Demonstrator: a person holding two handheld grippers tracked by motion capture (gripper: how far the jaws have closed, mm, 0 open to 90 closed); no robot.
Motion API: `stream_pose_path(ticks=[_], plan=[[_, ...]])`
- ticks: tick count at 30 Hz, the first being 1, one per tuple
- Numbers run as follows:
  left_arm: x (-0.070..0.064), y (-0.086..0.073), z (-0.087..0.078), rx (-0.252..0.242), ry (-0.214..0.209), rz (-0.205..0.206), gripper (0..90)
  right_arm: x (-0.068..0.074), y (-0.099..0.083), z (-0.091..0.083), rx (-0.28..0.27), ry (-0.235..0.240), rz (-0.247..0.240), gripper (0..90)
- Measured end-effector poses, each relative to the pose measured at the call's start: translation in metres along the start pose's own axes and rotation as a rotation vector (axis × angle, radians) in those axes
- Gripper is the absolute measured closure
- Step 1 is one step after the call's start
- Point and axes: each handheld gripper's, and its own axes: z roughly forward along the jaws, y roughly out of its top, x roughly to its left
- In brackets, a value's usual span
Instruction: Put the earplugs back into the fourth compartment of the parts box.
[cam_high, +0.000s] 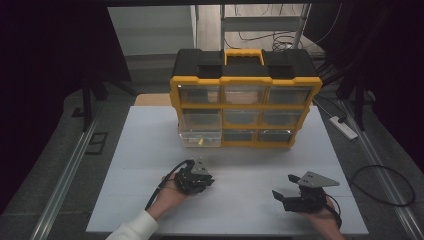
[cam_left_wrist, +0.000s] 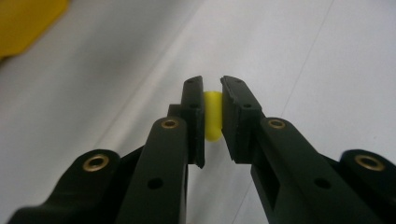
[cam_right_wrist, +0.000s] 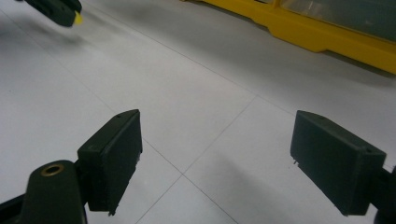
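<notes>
- The left gripper (cam_left_wrist: 212, 100) was clamped on a small yellow piece (cam_left_wrist: 213, 116), a smooth, rounded plastic-looking lump pinched between the flat inner faces of its 2 matte black jaws.
- In the high view that left gripper (cam_high: 196, 178) sat low over the white table (cam_high: 150, 150), in front of the organizer and left of centre, a white sleeve (cam_high: 132, 227) trailing behind the hand.
- The table surface looked smooth and pale, crossed by thin straight seams.
- The right gripper (cam_right_wrist: 217, 158) was spread wide, its 2 blocky, square-edged black jaws well apart with bare table between them.
- In the high view the right gripper (cam_high: 295, 192) rested near the table's front right, well apart from the left one, with a grey 3-cornered plate on top.
- The yellow-framed organizer (cam_high: 245, 80) stood upright at the far side of the table, with a black top, a yellow handle and 3 rows of clear plastic drawers.
- 1 clear drawer (cam_high: 201, 134) at its lower left was pulled out toward the person, and a small yellow bit (cam_high: 200, 142) lay inside it.
</notes>
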Motion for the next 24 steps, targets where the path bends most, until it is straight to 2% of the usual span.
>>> stream_pose_path(ticks=[10, 14, 17, 21, 24], plan=[[0.003, -0.006, -0.030, -0.156, 0.011, -0.066, 79.1, 0.001, 0.000, 0.001, 0.005, 0.003, -0.006, 17.7], [0.002, -0.009, -0.042, -0.223, 0.030, -0.078, 79.1, 0.001, 0.000, 0.001, 0.005, 0.001, -0.006, 17.7], [0.002, -0.010, -0.051, -0.277, 0.027, -0.096, 79.2, 0.000, -0.001, 0.001, 0.007, -0.001, -0.003, 17.7], [0.004, -0.010, -0.062, -0.325, 0.014, -0.123, 79.1, 0.000, -0.001, 0.001, 0.006, -0.002, -0.002, 17.8], [0.005, -0.009, -0.068, -0.340, 0.008, -0.125, 79.0, 0.000, 0.000, 0.001, 0.005, -0.003, -0.003, 17.7]])
